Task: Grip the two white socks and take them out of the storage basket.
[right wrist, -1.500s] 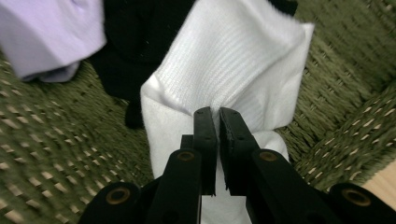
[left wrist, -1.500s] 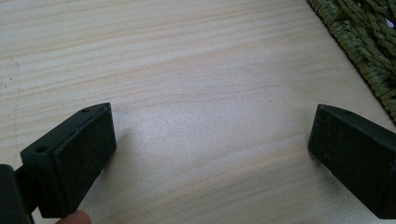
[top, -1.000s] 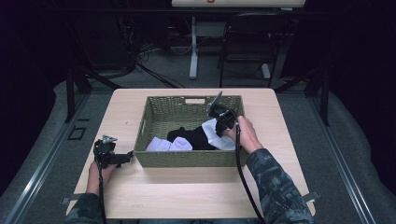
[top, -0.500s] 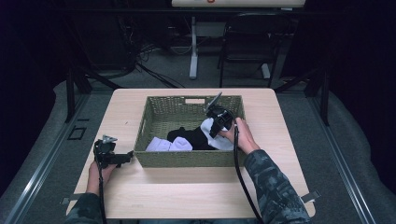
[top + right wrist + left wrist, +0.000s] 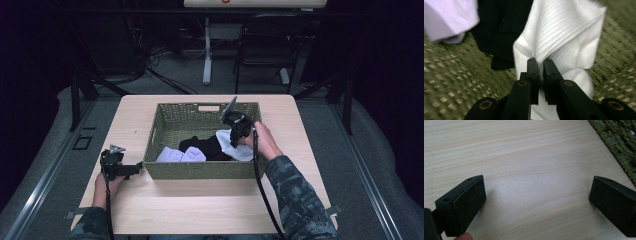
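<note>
A green woven basket [image 5: 170, 170] stands mid-table and holds a white ribbed sock [image 5: 564, 32], a black sock [image 5: 205, 147] and a pale lilac cloth [image 5: 172, 155]. My right gripper [image 5: 539, 62] reaches into the basket's right side [image 5: 235, 131]; its jaws have just closed and now pinch a fold of the white sock. My left gripper [image 5: 536, 197] rests low over the bare tabletop left of the basket [image 5: 120, 167], jaws wide apart with nothing between them.
The basket's woven wall [image 5: 621, 142] lies close to the left gripper's far side. Bare light wood table [image 5: 200, 210] stretches in front of the basket. A chair [image 5: 265, 45] and table legs stand beyond the far edge.
The right hand has shifted slightly inside the basket over the white sock. The left hand and its gripper have stayed put.
</note>
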